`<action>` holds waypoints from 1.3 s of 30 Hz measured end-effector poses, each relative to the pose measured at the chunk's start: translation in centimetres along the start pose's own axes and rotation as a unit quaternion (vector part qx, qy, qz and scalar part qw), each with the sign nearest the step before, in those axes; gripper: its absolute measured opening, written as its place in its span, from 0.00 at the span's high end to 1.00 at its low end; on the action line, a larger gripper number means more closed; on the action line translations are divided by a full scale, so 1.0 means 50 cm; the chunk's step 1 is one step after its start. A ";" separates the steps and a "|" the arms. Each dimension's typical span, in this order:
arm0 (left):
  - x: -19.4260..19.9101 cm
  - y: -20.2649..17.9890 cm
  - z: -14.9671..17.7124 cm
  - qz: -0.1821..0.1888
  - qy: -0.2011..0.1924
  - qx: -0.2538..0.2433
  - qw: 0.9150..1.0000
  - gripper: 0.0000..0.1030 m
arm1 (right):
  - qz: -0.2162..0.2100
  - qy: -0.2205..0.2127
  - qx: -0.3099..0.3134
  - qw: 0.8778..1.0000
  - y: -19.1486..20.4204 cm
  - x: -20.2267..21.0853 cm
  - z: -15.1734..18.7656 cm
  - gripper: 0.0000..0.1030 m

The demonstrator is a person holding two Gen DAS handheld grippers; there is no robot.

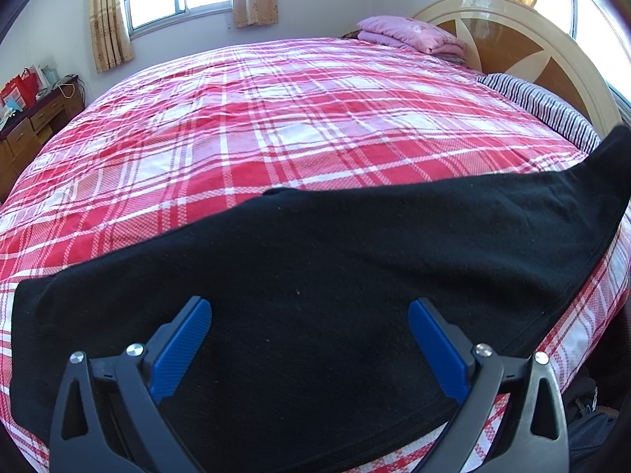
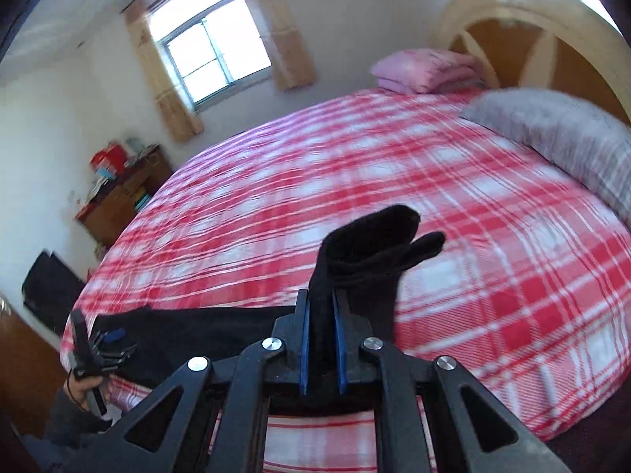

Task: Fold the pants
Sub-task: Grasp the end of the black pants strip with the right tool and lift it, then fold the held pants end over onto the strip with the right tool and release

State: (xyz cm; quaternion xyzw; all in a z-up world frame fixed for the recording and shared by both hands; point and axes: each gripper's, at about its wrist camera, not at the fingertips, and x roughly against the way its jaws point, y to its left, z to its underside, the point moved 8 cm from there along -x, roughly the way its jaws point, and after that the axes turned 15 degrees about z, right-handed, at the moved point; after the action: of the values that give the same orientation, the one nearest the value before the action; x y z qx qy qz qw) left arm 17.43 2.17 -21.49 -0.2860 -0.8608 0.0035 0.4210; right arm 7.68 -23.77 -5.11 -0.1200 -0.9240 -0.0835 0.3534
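1. While the black pants (image 1: 315, 276) are lying spread across the near edge of the bed (image 1: 276, 118), the left gripper (image 1: 309, 339) is hovering over them, fingers (image 1: 181, 349) wide apart and gripping nothing.
2. The right gripper (image 2: 321, 339) is pinching one pant end, lifting it.
3. Folding is barely starting; every fold is remaining.

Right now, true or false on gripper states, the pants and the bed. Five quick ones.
1. The right hand-held gripper is clamped on the black pants. True.
2. The left hand-held gripper is shut on the pants. False: its jaws stand wide open over the fabric.
3. The bedspread is plain blue. False: red and white plaid.
4. A folded pink blanket lies by the headboard. True.
5. The pants hang off the floor side, touching no bed. False: they lie on the bedspread.
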 end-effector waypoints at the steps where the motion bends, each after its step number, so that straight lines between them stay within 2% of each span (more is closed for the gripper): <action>1: 0.002 0.002 -0.002 0.000 -0.001 0.001 1.000 0.00 | -0.011 -0.003 0.016 1.000 0.036 0.002 -0.005 0.90; 5: 0.011 0.007 -0.008 0.000 -0.009 0.003 1.000 0.00 | -0.057 -0.003 0.079 0.995 0.179 -0.006 -0.007 0.90; 9: 0.014 0.011 -0.010 0.001 -0.012 0.006 1.000 0.00 | -0.086 0.021 0.136 0.987 0.302 -0.047 0.027 0.90; 17: 0.012 0.014 -0.006 0.003 -0.008 0.007 1.000 0.00 | -0.112 0.064 0.206 0.970 0.468 -0.153 0.116 0.90; 23: 0.016 0.015 -0.008 0.018 -0.015 0.021 1.000 0.00 | -0.114 0.073 0.264 0.955 0.559 -0.190 0.192 0.90; 25: 0.017 0.007 -0.010 0.035 -0.018 0.026 0.999 0.00 | -0.106 0.083 0.284 0.949 0.573 -0.209 0.219 0.90; 28: 0.016 -0.011 -0.012 0.060 -0.020 0.027 0.998 0.00 | -0.105 0.135 0.313 0.934 0.577 -0.251 0.276 0.87; 29: 0.014 -0.020 -0.012 0.072 -0.020 0.029 0.997 0.00 | -0.106 0.150 0.316 0.931 0.573 -0.261 0.290 0.80; 30: 0.013 -0.025 -0.012 0.081 -0.020 0.031 0.996 0.00 | -0.111 0.154 0.316 0.930 0.564 -0.260 0.294 0.68; 31: 0.011 -0.031 -0.013 0.089 -0.020 0.033 0.995 0.00 | -0.129 0.157 0.308 0.929 0.556 -0.250 0.292 0.63; 32: 0.009 -0.039 -0.013 0.099 -0.019 0.035 0.994 0.00 | -0.151 0.160 0.295 0.930 0.545 -0.238 0.284 0.56; 35: 0.008 -0.055 -0.017 0.110 -0.022 0.036 0.993 0.00 | -0.190 0.156 0.251 0.936 0.504 -0.206 0.249 0.53; 39: 0.001 -0.065 -0.022 0.107 -0.022 0.035 0.993 0.00 | -0.151 0.142 0.223 0.953 0.476 -0.221 0.228 0.54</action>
State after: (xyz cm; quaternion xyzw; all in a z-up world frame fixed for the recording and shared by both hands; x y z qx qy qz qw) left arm 16.62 -0.79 -19.95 -0.3615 -0.8336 0.0847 0.4090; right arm 15.14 -0.04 -19.30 0.1162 -0.8667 0.0558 0.4819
